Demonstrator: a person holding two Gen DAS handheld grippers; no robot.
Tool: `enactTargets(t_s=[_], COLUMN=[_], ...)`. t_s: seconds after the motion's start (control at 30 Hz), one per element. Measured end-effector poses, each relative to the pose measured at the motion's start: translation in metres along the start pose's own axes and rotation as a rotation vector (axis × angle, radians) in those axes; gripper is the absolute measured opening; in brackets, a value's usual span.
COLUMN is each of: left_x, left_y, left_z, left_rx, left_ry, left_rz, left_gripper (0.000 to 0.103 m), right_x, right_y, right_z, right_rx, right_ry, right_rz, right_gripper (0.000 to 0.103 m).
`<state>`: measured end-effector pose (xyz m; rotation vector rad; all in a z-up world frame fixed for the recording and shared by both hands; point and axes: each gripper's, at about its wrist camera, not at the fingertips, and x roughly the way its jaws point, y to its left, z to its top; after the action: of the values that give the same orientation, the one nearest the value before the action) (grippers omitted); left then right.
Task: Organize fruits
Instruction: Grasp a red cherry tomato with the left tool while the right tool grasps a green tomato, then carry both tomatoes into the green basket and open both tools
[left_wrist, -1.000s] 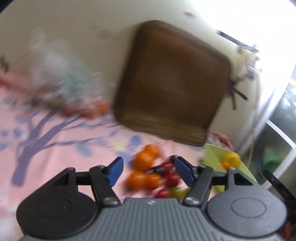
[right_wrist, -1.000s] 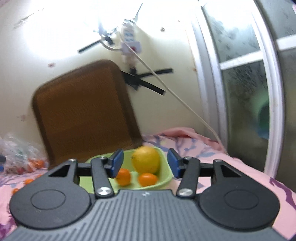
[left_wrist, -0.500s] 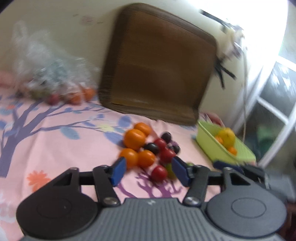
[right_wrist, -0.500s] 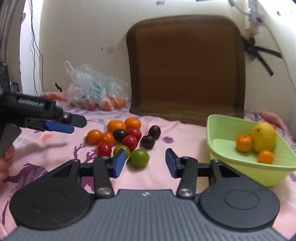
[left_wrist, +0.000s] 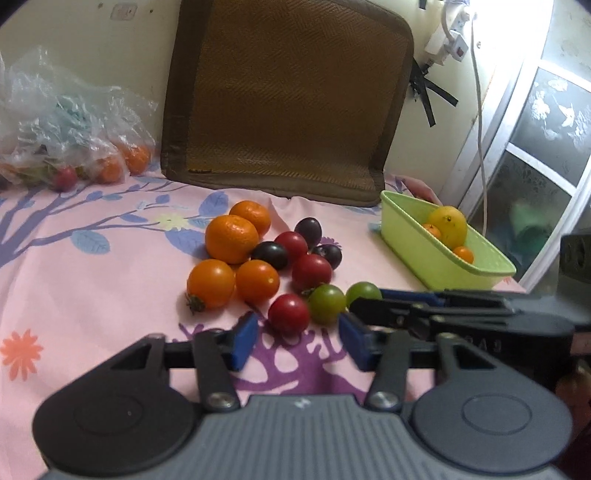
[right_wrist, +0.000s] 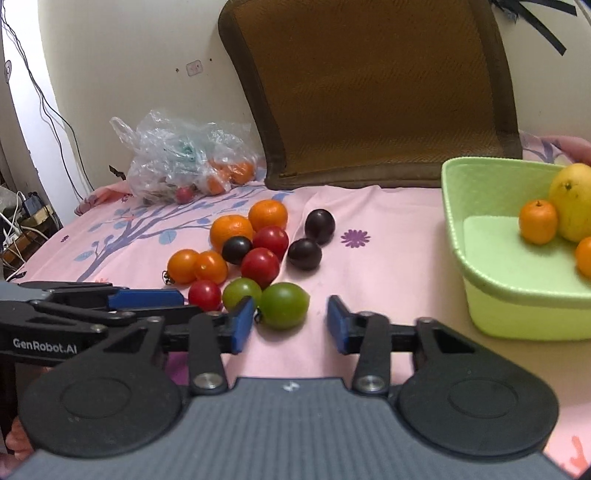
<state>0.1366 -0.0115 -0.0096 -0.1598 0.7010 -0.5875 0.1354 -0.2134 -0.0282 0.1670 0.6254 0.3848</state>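
Observation:
A pile of small fruits lies on the pink cloth: orange tangerines, orange tomatoes, red tomatoes, dark plums and two green tomatoes. A light green basket at the right holds a yellow lemon and small oranges. My left gripper is open and empty, just short of a red tomato. My right gripper is open and empty, with a green tomato just ahead between its fingers.
A brown woven cushion leans on the wall behind the fruits. A clear plastic bag with more fruit lies at the back left. A window frame and a power cord are at the right.
Both grippers have dropped down and come close to the fruit pile. The right view has swung left from the basket to the pile. Both stay open.

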Motion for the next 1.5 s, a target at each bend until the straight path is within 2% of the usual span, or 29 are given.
enactTargets(t_s=[0.03, 0.07, 0.1, 0.23, 0.57, 0.7, 0.87, 1.0, 1.1, 1.23, 1.37, 1.4, 1.5], left_x=[0.002, 0.003, 0.005, 0.001, -0.039, -0.040, -0.038, -0.038, -0.036, -0.033, -0.032, -0.032, -0.032], left_y=[0.002, 0.005, 0.006, 0.005, -0.028, -0.040, -0.043, -0.047, -0.048, -0.052, -0.052, -0.052, -0.053], left_z=[0.002, 0.003, 0.003, 0.000, -0.040, -0.051, -0.052, -0.053, -0.053, -0.052, -0.052, -0.052, -0.050], left_rx=[-0.015, -0.028, -0.039, -0.040, -0.038, 0.010, 0.017, 0.040, 0.036, 0.046, 0.052, 0.053, 0.043], left_ry=[-0.002, -0.004, 0.002, 0.002, 0.005, 0.018, 0.020, 0.015, 0.012, 0.011, 0.008, 0.005, 0.006], left_rz=[-0.007, -0.013, -0.017, -0.024, -0.177, -0.150, -0.123, -0.102, -0.107, -0.091, -0.088, -0.081, -0.078], left_gripper=[0.042, 0.037, 0.025, 0.026, 0.026, 0.026, 0.027, 0.027, 0.035, 0.036, 0.034, 0.028, 0.026], right_x=[0.000, 0.000, 0.000, -0.004, -0.063, -0.080, -0.076, -0.078, -0.077, -0.077, -0.076, -0.076, -0.078], right_y=[0.000, 0.001, 0.002, 0.004, 0.005, 0.007, 0.016, 0.019, 0.018, 0.017, 0.015, 0.014, 0.015], right_z=[0.000, -0.001, -0.001, -0.002, -0.034, -0.050, -0.061, -0.064, -0.064, -0.064, -0.063, -0.063, -0.065], right_rx=[0.000, -0.006, -0.021, -0.036, -0.052, -0.092, -0.173, -0.194, -0.185, -0.174, -0.154, -0.149, -0.151], right_ry=[0.002, 0.003, -0.001, -0.017, -0.072, -0.068, -0.062, -0.069, -0.067, -0.059, -0.048, -0.048, -0.057], right_rz=[0.008, 0.018, 0.011, -0.012, -0.046, -0.073, -0.116, -0.126, -0.123, -0.122, -0.113, -0.109, -0.108], right_gripper=[0.032, 0.033, 0.032, 0.032, 0.032, 0.032, 0.033, 0.035, 0.035, 0.037, 0.038, 0.038, 0.033])
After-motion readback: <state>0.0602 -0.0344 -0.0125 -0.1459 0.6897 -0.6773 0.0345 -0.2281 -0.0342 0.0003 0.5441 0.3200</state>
